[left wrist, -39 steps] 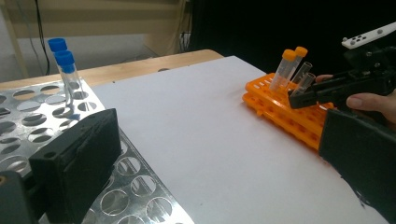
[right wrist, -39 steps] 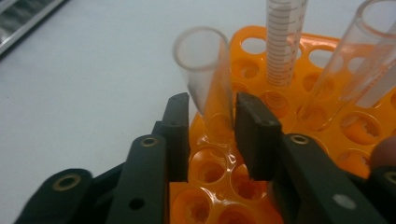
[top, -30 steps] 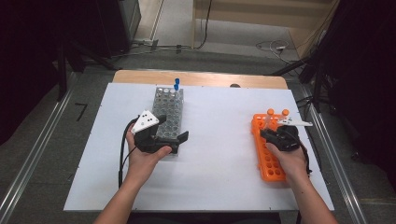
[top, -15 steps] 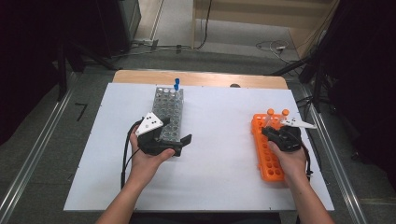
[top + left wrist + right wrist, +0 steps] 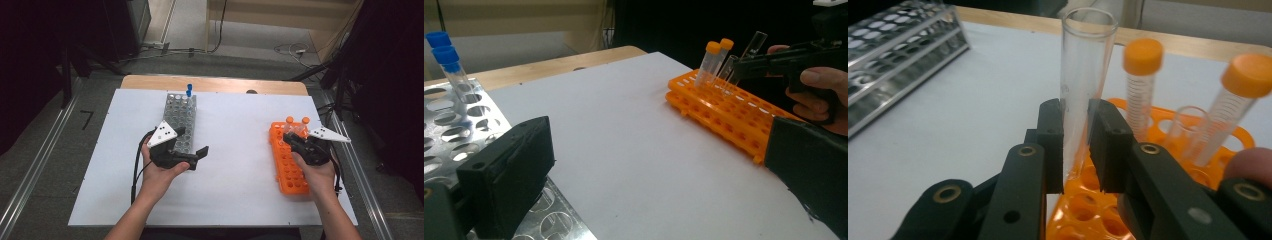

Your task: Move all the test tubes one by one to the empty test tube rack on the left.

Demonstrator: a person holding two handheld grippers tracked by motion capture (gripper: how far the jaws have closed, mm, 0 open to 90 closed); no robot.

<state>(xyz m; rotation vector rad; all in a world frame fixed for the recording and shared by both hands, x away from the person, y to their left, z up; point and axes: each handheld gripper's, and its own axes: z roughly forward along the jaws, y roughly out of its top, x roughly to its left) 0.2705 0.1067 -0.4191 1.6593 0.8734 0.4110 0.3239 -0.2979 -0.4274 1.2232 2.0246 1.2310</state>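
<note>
White rectangular table top (image 5: 240, 150): near edge cut off at the bottom of the high view; a broad bare stretch lies between the 2 racks.

Perforated grey metal tube rack (image 5: 181, 122): left of centre, its near end hidden under the left gripper (image 5: 192, 155); 2 blue-capped clear tubes (image 5: 189, 91) stand at its far end.

Orange plastic tube rack (image 5: 286, 160): close to the table's right edge, part covered by the right hand (image 5: 317, 172); 2 orange-capped clear tubes (image 5: 1143, 85) stand at its far end.

Left gripper: jaws wide apart, nothing between them, over the grey rack's near end.

Right gripper (image 5: 1077, 145): jaws closed on an uncapped clear glass test tube (image 5: 1080, 75), upright, its bottom just above the orange rack's holes; lower tip hard to make out behind the pads.
</note>
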